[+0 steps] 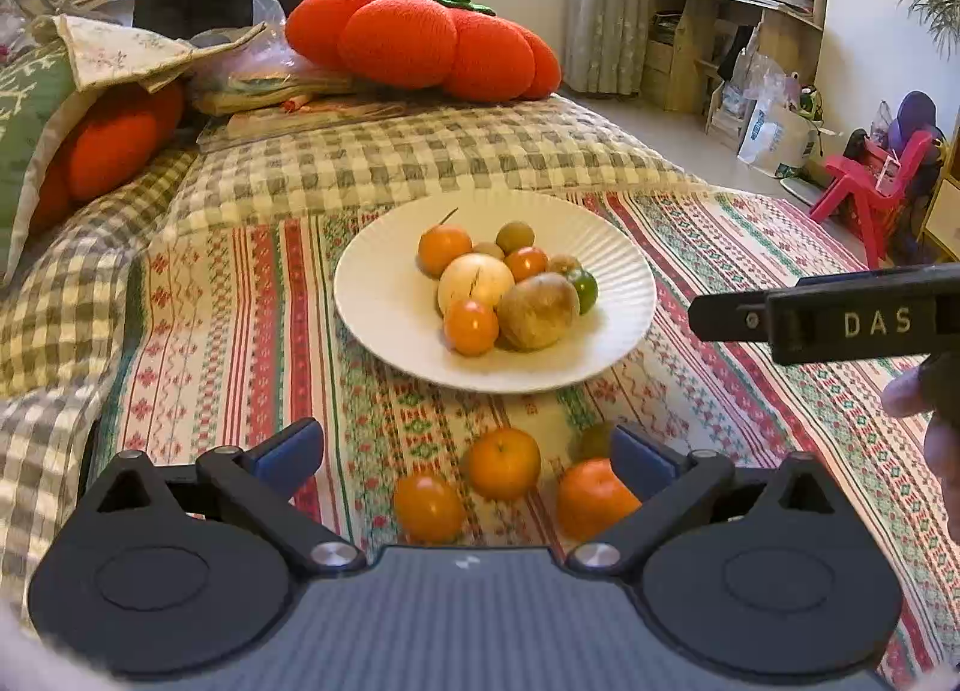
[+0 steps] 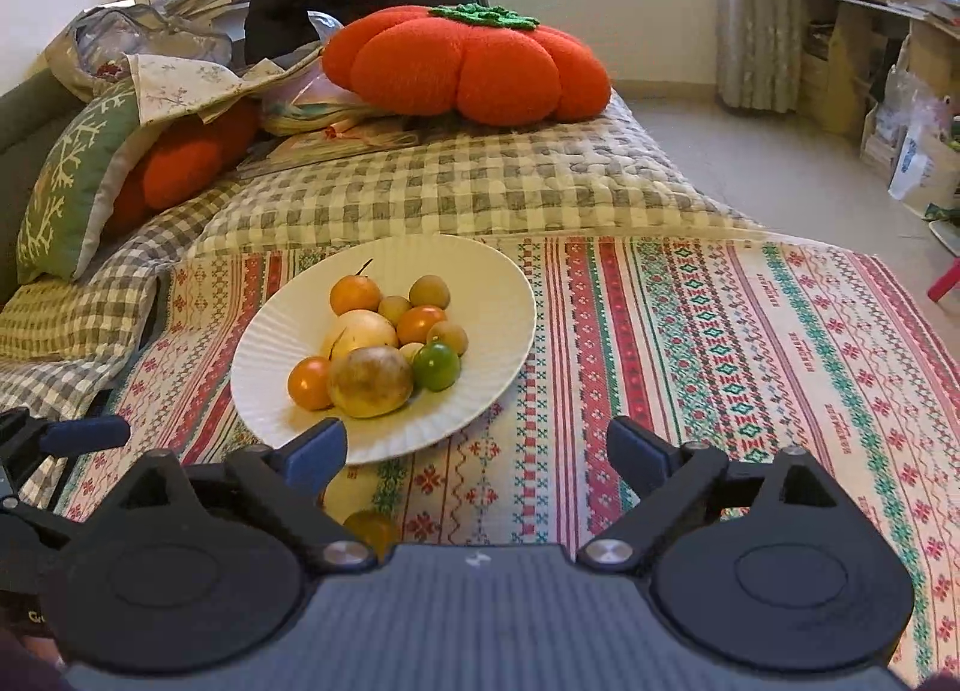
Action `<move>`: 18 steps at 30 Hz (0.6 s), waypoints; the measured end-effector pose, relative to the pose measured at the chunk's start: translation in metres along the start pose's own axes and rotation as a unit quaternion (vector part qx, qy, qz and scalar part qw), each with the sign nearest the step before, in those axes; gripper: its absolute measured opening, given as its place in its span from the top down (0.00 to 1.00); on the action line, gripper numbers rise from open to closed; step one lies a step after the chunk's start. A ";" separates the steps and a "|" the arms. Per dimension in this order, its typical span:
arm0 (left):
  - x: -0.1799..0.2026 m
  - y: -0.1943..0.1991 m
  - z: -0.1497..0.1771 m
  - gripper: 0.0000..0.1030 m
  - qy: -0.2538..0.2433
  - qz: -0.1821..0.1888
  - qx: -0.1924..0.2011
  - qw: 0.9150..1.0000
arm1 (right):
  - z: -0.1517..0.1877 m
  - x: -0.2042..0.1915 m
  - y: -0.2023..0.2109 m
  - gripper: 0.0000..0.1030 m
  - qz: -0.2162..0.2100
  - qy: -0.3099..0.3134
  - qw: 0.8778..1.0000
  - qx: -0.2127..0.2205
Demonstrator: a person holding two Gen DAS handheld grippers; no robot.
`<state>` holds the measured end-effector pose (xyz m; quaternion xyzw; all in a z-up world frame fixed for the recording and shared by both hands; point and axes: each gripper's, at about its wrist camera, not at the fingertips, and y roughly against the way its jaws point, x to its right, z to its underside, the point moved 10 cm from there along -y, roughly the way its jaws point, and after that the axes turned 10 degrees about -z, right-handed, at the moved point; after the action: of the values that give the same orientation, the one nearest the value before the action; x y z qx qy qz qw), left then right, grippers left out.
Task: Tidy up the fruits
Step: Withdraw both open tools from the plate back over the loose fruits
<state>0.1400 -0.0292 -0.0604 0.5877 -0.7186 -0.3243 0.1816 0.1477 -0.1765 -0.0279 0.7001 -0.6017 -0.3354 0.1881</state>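
Most fruit already sits piled on the white plate in the middle of the bed's striped blanket. Three oranges and a greenish fruit remain loose near its front edge. Left tongs and right tongs are released, empty.

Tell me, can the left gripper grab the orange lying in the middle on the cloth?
Probably yes. The left gripper is open, and the middle orange lies loose on the striped cloth just ahead, nothing covering it.

Mixed fruits heaped on plate
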 end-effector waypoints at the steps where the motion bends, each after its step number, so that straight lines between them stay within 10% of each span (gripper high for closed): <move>1: 0.000 0.002 0.002 0.07 0.001 0.000 -0.001 1.000 | 0.001 0.000 0.002 0.09 0.001 -0.001 1.000 -0.001; 18: -0.008 0.035 0.037 0.07 0.025 -0.012 -0.020 0.999 | 0.027 -0.019 0.028 0.05 -0.005 0.022 1.000 -0.004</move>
<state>0.0933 -0.0092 -0.0625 0.6002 -0.7003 -0.3258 0.2077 0.1080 -0.1600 -0.0239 0.7097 -0.5925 -0.3230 0.2026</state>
